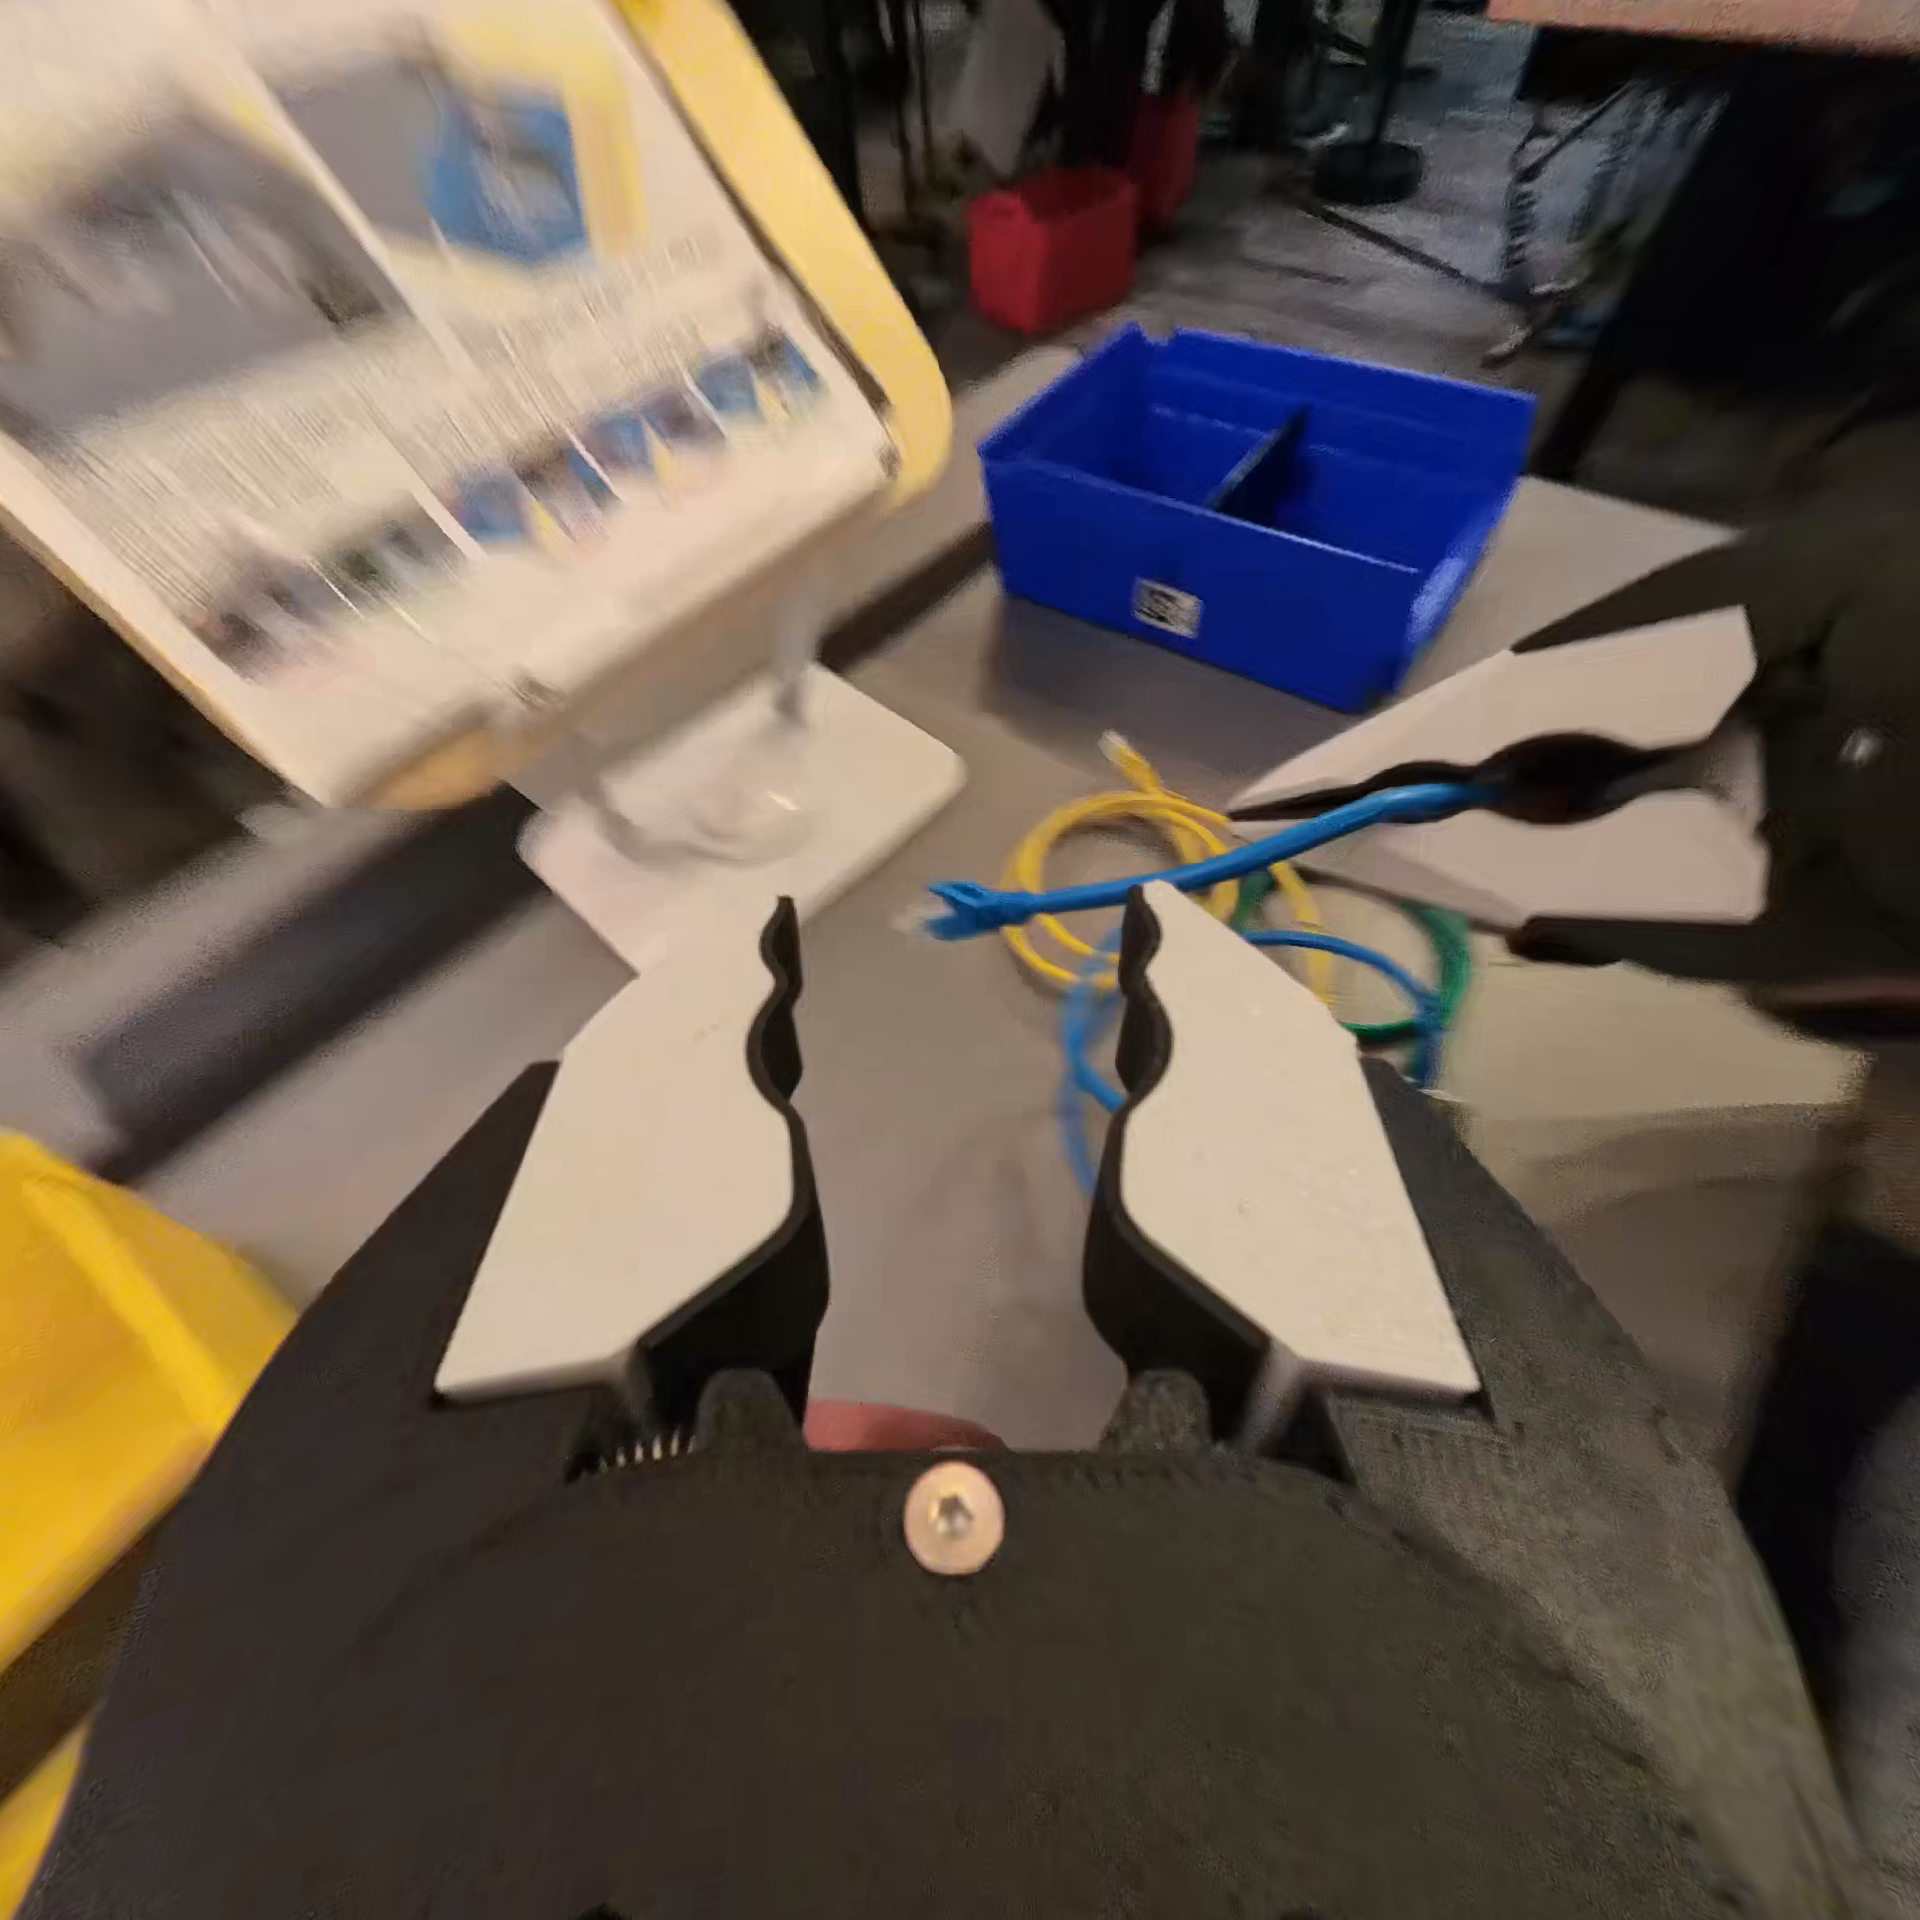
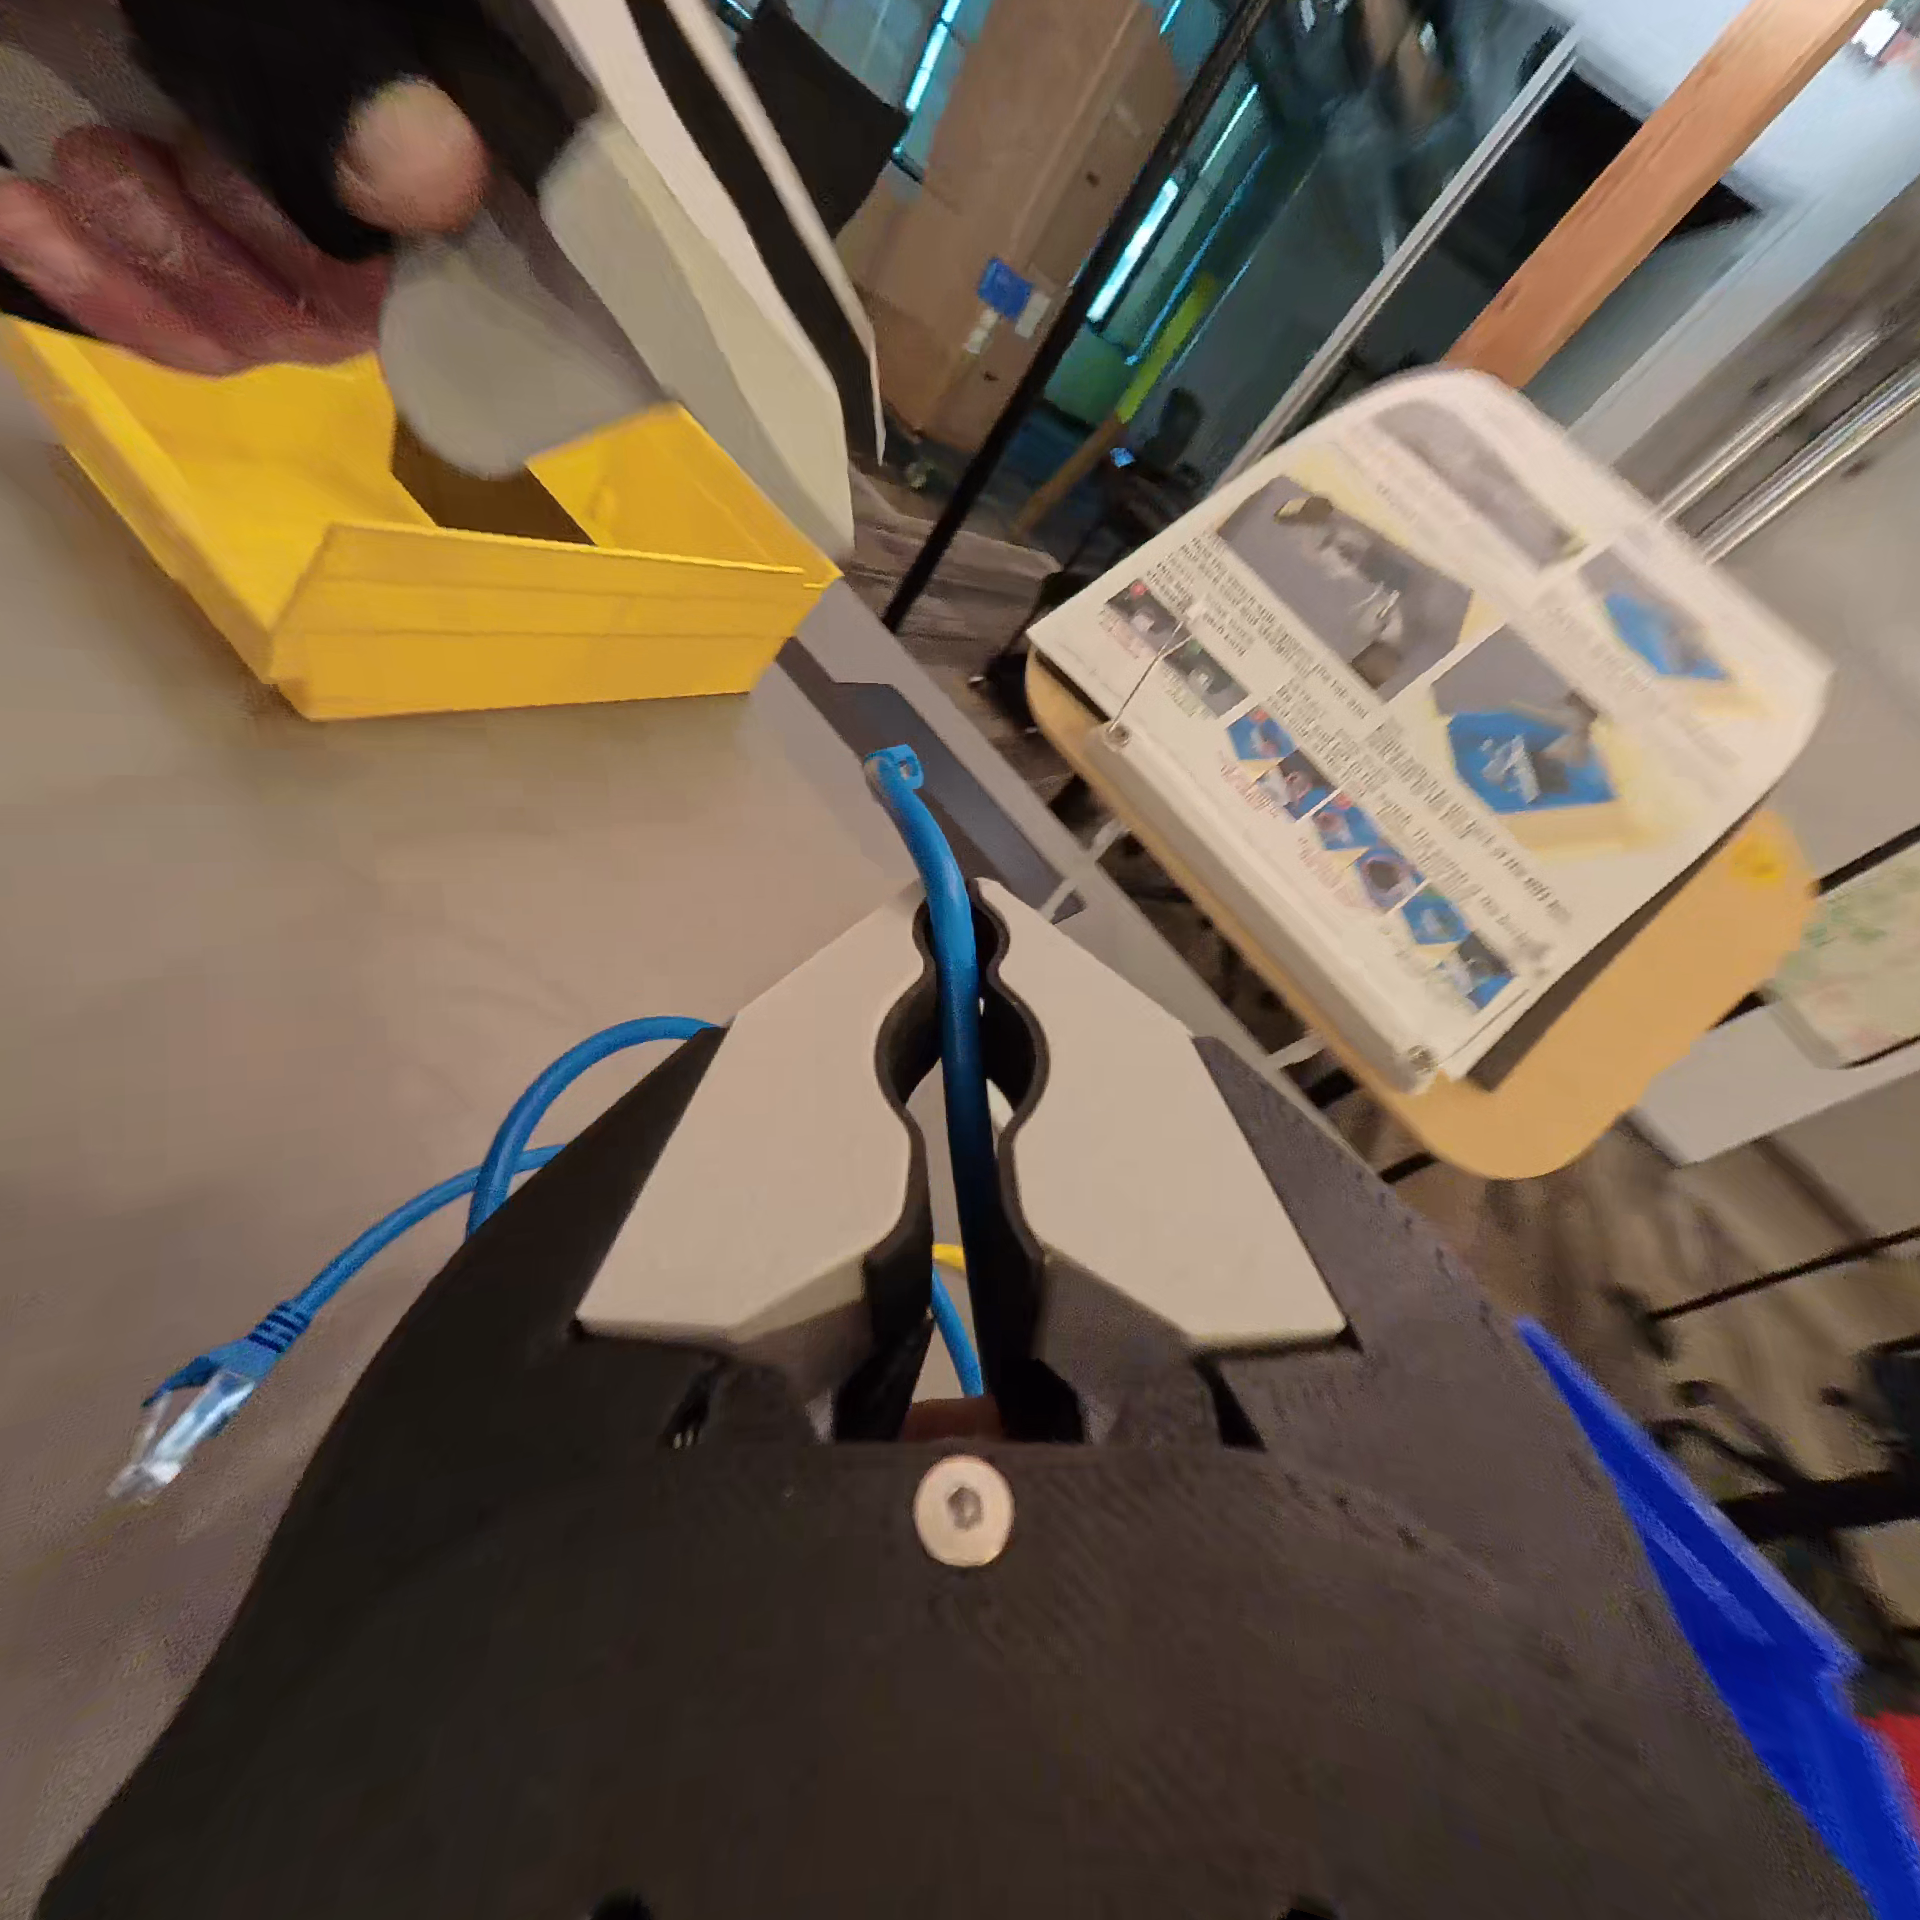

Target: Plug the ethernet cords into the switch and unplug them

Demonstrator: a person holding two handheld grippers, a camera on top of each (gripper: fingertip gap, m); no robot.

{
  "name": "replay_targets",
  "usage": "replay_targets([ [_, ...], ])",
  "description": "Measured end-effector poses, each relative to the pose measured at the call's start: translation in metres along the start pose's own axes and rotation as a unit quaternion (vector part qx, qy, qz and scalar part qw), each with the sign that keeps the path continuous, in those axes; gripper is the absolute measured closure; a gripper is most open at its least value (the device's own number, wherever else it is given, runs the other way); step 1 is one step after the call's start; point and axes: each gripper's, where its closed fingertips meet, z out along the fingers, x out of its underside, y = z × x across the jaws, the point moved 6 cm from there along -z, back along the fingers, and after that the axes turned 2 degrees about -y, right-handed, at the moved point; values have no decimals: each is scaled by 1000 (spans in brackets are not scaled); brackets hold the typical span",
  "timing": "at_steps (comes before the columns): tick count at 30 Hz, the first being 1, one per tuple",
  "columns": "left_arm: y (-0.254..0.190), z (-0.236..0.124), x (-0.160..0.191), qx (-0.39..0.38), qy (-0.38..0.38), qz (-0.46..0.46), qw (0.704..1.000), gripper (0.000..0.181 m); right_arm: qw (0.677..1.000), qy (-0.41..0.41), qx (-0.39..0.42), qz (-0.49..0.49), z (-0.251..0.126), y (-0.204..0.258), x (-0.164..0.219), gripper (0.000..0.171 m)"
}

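The right gripper (image 2: 961, 925) is clamped on a blue ethernet cord (image 2: 940, 894), whose plug end sticks out past the fingertips above the grey table (image 2: 312, 914). The left gripper (image 1: 961, 920) is spread apart and holds nothing, just beside that raised plug. A yellow cord (image 1: 1091, 821) and a green cord (image 1: 1449, 966) lie coiled together near a blue bin (image 1: 1247, 592).

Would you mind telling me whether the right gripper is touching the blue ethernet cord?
Touching. In the right wrist view the right gripper is shut on the blue ethernet cord, which runs between its fingers and sticks out past the tips.
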Motion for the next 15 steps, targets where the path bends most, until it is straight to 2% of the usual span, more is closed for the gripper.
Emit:
replay_targets([
  [3, -14, 22, 27, 62, 32, -129, 989, 107, 992, -1, 50, -118, 0, 17, -8, 171],
  [7, -15, 30, 48, 104, -7, -294, 950, 117, 971, 2, 79, -226, 0, 37, -5, 171],
  [8, -15, 30, 52, 112, -11, -309, 944, 121, 966, 0, 81, -244, -1, 42, -4, 171],
  [11, -22, 29, 53, 169, -40, -345, 922, 110, 956, -2, 77, -285, -1, 56, -3, 171],
  [12, -24, 28, 55, 177, -36, -339, 923, 110, 954, -3, 76, -289, -1, 60, -2, 171],
  [13, -27, 29, 58, 172, -27, -325, 930, 121, 953, -5, 76, -293, -1, 62, -2, 171],
  [15, -23, 29, 64, 127, -35, -314, 940, 161, 951, -10, 73, -300, -3, 67, -3, 171],
])
